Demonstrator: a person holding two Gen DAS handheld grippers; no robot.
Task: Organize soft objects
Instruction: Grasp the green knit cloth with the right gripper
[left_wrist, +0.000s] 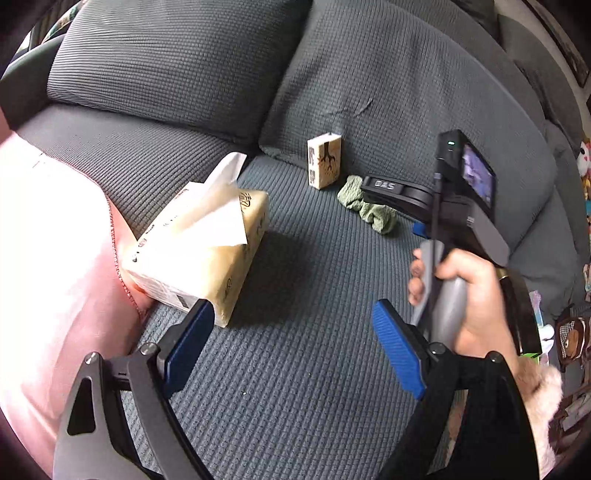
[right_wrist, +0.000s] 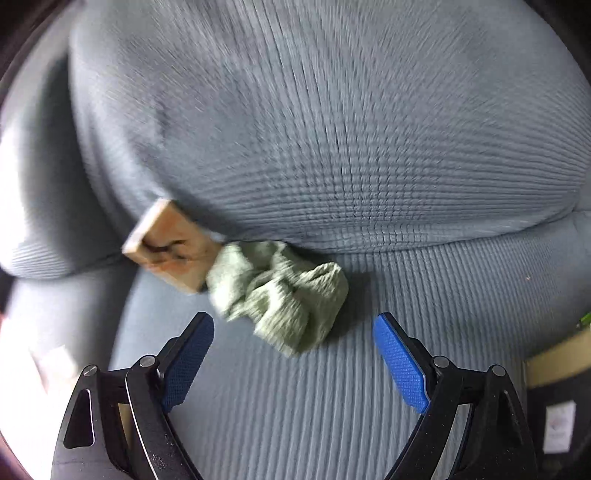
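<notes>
Two grippers over a grey sofa (left_wrist: 295, 369), and there is clutter to sort. The right gripper (right_wrist: 293, 354) points down at a crumpled green cloth (right_wrist: 280, 291) lying on the seat just in front of the backrest cushion (right_wrist: 332, 129). Its blue pads stand wide apart with nothing between them; the cloth sits just beyond the tips, a little left of centre. That wide spread makes sense, since a bunched, floppy rag needs room on both sides before a pinch. The view is smeared, so finer detail of the cloth is hard to read.

Just left of the cloth, touching or nearly touching it, a small tissue packet (right_wrist: 170, 251) leans against the cushion's base, propped there because the cushion holds it upright.

From the left wrist view, a person's hand (left_wrist: 461, 295) grips the right tool's handle on the right side. The left gripper (left_wrist: 293, 339) is also spread wide and empty, its left pad close to the near corner of a large soft tissue pack (left_wrist: 207, 240), though contact is unclear. That pack rests against a pink cushion (left_wrist: 55, 258) at the left, one sheet sticking up from its slot.

My read: the cloth is the likelier first pick.
</notes>
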